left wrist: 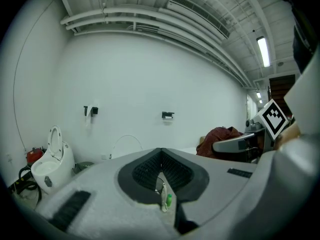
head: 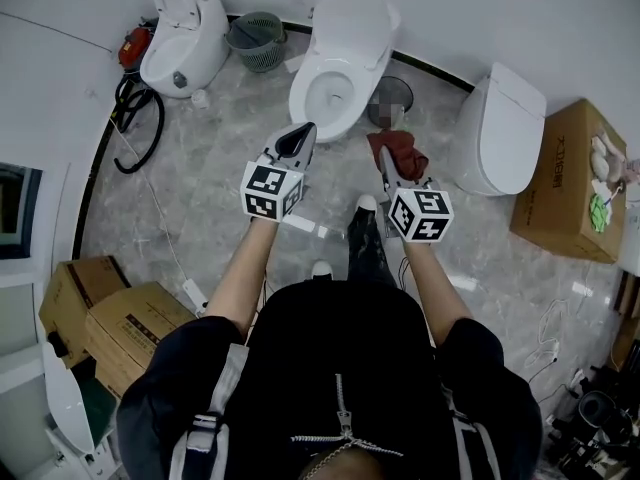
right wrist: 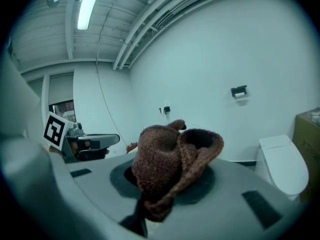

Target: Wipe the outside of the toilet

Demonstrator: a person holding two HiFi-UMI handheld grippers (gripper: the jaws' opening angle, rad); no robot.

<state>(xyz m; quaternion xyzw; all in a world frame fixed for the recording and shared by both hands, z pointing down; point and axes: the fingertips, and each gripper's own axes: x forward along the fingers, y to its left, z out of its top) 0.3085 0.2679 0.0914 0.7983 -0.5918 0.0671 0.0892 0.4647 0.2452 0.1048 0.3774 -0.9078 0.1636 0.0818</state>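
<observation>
The open-lidded toilet (head: 345,48) stood on the grey marbled floor (head: 215,193) at twelve o'clock from the person, just beyond both grippers. It was probably the one to be wiped. As a glazed ceramic fixture it looked heavy, rigid and fixed in place, so it would not be taken hold of at all. Its smooth, slippery shell would let a cloth slide easily, though the raised lid might swing if pushed. Two more toilets stood on the same floor, one (head: 185,38) at ten o'clock and one (head: 500,128) at two o'clock.

The left gripper (head: 303,136) pointed at the bowl with its jaws brought together and nothing between them. The right gripper (head: 385,163) had its jaws clamped on a dark red cloth (head: 400,151) at one o'clock. The cloth was a light, soft, nubbly terry rag (right wrist: 172,166) pinched near one end. The rest bunched loosely above the jaws, free to press against the ceramic.

The toilet's base and its rear were hard to make out in the head view. Neither gripper view clearly showed that toilet, because their own jaws and the bunched cloth blocked the lower field.
</observation>
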